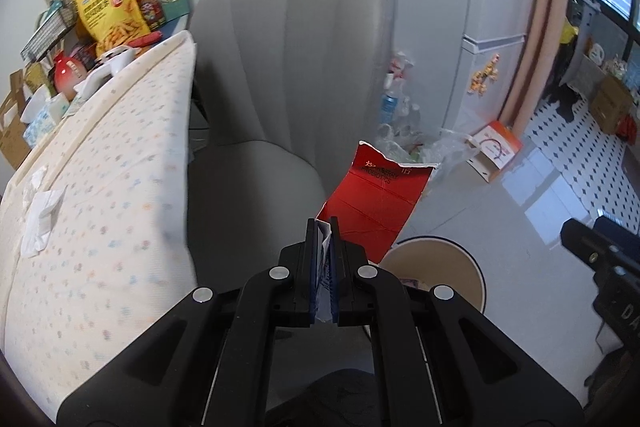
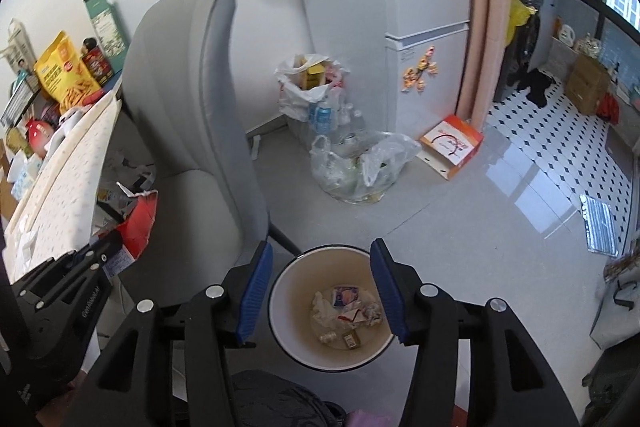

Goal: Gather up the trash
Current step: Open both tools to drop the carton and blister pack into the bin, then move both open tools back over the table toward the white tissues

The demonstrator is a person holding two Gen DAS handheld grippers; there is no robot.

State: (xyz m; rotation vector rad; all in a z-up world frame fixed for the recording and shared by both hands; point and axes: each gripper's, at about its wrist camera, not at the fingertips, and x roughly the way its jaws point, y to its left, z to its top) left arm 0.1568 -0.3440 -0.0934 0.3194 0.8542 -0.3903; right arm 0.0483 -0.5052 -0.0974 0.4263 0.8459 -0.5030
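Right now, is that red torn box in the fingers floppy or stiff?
Probably a bit floppy: the red carton is torn open along its top and creased flat, so it likely bends. It looks light, since the left gripper holds it up by one pinched edge. It may swing or sag over the bin.

The bin [image 1: 440, 267] is half lost in the left wrist view: the left gripper [image 1: 323, 227] and the red carton [image 1: 376, 203] cover its near side, so its contents barely show there. The carton's clamped end is buried between the pads, and its torn top edge cuts the print short. In the right wrist view the carton [image 2: 140, 223] is partly behind the left gripper [image 2: 96, 251]. The scraps in the bin [image 2: 288, 291] are too small to name. The right gripper [image 1: 600, 259] is cut off by the frame edge in the left view. Labels on the shelf packets [image 1: 108, 7] are too blurred to read.
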